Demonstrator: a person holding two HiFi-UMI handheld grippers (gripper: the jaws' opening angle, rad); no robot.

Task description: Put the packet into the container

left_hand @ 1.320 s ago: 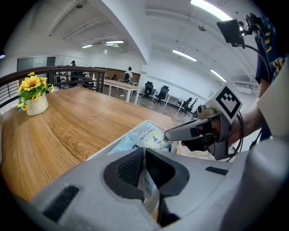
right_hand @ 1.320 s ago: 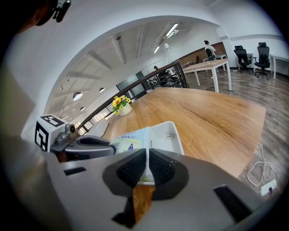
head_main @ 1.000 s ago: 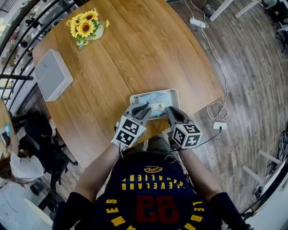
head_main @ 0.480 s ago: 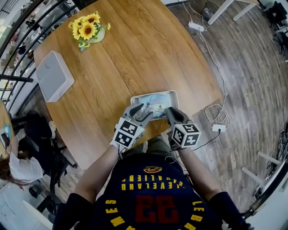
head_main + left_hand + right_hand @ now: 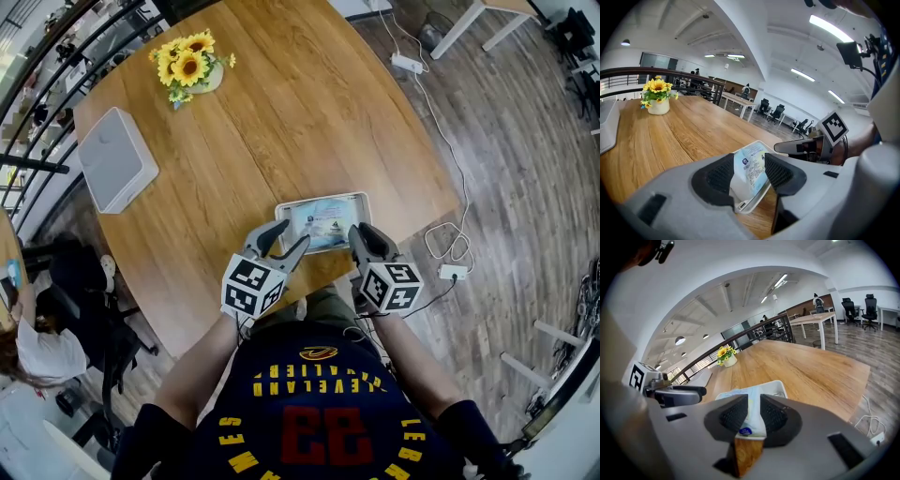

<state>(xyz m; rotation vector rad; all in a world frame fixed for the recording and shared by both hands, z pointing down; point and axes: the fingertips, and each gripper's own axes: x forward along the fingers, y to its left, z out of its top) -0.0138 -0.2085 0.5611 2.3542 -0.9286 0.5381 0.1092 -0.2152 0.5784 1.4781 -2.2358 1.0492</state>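
- Head view: the pale blue-and-white printed plastic packet [image 5: 325, 223] lies flat inside the shallow white rectangular container [image 5: 363, 201]. The container sits on the round wooden table [image 5: 309, 112], near my edge of it.
- My left gripper [image 5: 290, 235] has just been opening and its jaws now stand spread wide. It hangs just off the container's left end and touches nothing; the packet shows beyond the gap.
- My right gripper [image 5: 360, 231] has just been opening too, and its jaws are part way apart. The packet's near right edge stands between the pads, and I judge that they do not press on it.
- The packet looks light, thin and floppy, and its film is probably slick; it should bend, not break.
- If it needs a nudge, I would pinch a sealed edge or corner, not the soft middle.
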